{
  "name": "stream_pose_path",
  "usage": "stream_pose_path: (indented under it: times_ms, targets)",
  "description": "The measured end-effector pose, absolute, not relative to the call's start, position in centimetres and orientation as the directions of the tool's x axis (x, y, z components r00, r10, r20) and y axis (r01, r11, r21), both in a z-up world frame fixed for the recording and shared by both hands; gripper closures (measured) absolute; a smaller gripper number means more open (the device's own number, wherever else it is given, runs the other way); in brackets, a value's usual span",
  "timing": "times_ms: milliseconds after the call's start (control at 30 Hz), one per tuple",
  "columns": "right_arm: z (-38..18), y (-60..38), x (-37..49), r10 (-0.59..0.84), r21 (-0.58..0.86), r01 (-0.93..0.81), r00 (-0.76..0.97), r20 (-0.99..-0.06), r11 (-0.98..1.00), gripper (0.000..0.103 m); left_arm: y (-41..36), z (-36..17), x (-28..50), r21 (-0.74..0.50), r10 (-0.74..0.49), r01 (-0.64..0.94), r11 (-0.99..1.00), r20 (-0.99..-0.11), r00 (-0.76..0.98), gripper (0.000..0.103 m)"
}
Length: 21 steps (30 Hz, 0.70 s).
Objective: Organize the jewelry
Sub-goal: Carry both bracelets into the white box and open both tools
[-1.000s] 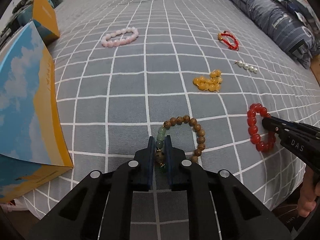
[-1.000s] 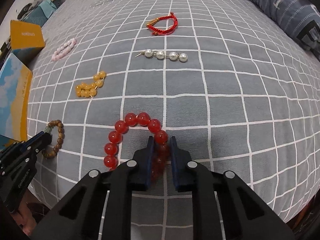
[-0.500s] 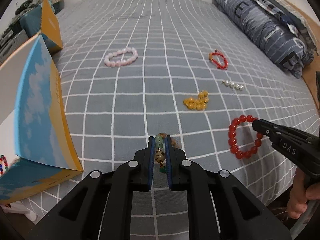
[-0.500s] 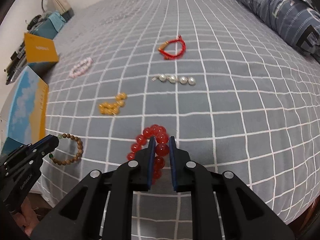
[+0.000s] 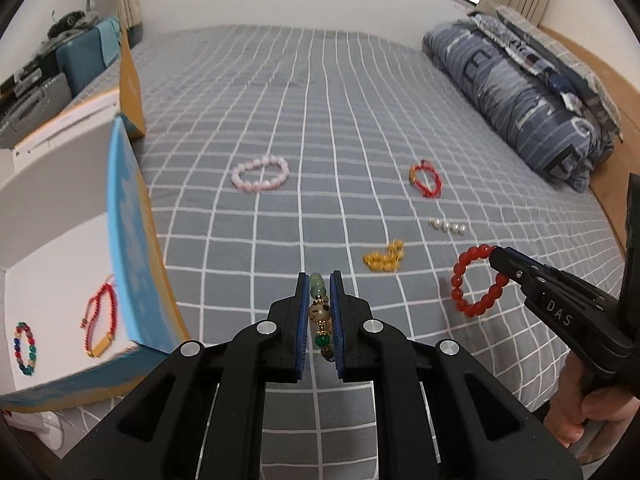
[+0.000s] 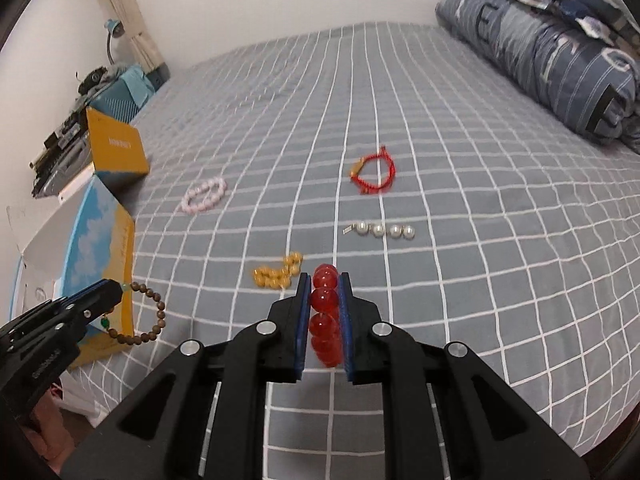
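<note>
My left gripper (image 5: 319,280) is shut on the wooden bead bracelet (image 6: 150,322) and holds it above the bed's near edge; its green and brown beads (image 5: 320,312) sit between the jaws. My right gripper (image 6: 325,280) is shut on the red bead bracelet (image 5: 466,286), also lifted off the bed. The open jewelry box (image 5: 60,264) at the left holds a red cord bracelet (image 5: 100,320) and a multicoloured bracelet (image 5: 24,348). On the grey checked bedsheet (image 5: 320,140) lie a pink bracelet (image 5: 260,174), a red cord bracelet (image 5: 426,178), a pearl piece (image 5: 448,227) and yellow beads (image 5: 384,258).
The box's blue and orange wall (image 5: 132,240) stands just left of my left gripper. An orange box lid (image 6: 116,148) stands further back at the left. A rolled blue quilt (image 5: 520,100) lies along the bed's right side. Cluttered cases (image 5: 48,80) sit beyond the bed's left edge.
Both grippers have risen and drawn back from the bed, each carrying its bracelet. The box's inside has come into the left wrist view.
</note>
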State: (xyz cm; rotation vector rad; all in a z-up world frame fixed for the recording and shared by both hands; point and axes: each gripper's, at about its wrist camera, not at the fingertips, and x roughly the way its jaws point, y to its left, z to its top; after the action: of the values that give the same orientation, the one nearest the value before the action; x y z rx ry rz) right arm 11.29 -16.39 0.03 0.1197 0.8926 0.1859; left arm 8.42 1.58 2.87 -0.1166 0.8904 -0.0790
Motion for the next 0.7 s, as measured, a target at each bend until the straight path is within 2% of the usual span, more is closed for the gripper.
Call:
stream_pose_path:
  times_ms: [400,500,700]
  targets:
    - [3.5,-15.7,9.3,0.128,0.094,-0.089,0.759,-0.638,0.992,0.090,3.1,5.7,6.7,-0.094,-0.051,-0.014,0.995,-0.655,0.754,0.093]
    - [3.7,-15.4,9.2,0.127,0.087,-0.093,0.765,-0.631,0.992,0.090,3.0,6.3,6.4,-0.084,-0.046,-0.010,0.996,-0.634,0.772,0.093]
    - [3.4,-15.0,9.4,0.114,0.077,-0.084,0.758,-0.643,0.993,0.090,3.0,6.1,6.6,-0.092,-0.056,-0.004,0.996,-0.645,0.762,0.093]
